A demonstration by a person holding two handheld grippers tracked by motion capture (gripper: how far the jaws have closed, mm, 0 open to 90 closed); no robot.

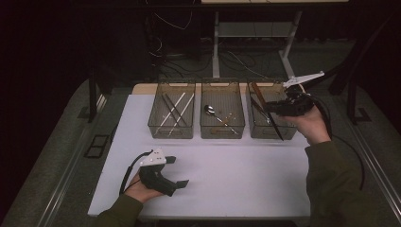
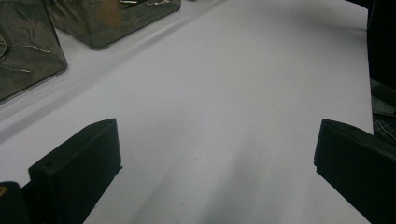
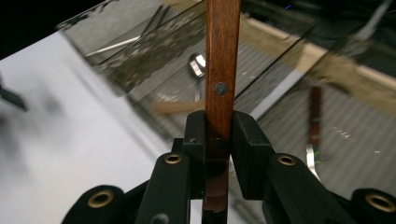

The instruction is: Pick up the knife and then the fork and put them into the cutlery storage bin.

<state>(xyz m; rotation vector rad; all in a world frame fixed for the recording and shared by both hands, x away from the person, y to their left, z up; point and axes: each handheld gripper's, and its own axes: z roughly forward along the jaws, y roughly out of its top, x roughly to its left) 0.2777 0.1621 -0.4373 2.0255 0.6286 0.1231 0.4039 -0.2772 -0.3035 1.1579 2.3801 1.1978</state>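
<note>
Right gripper (image 1: 280,109) lifts a wooden-handled knife (image 3: 222,79) over the right bin (image 1: 272,132); left gripper (image 1: 176,171) rests open.

At far right the right hand (image 1: 309,124) is raised, wrist bent, jaws clamped tight on the knife's brown riveted handle, its dark blade slanting down toward the near side over the right of three clear bins. The left hand (image 1: 142,189) lies low at the near left on the white table (image 1: 236,175), gripper pointing right, jaws spread wide with nothing between them.
</note>
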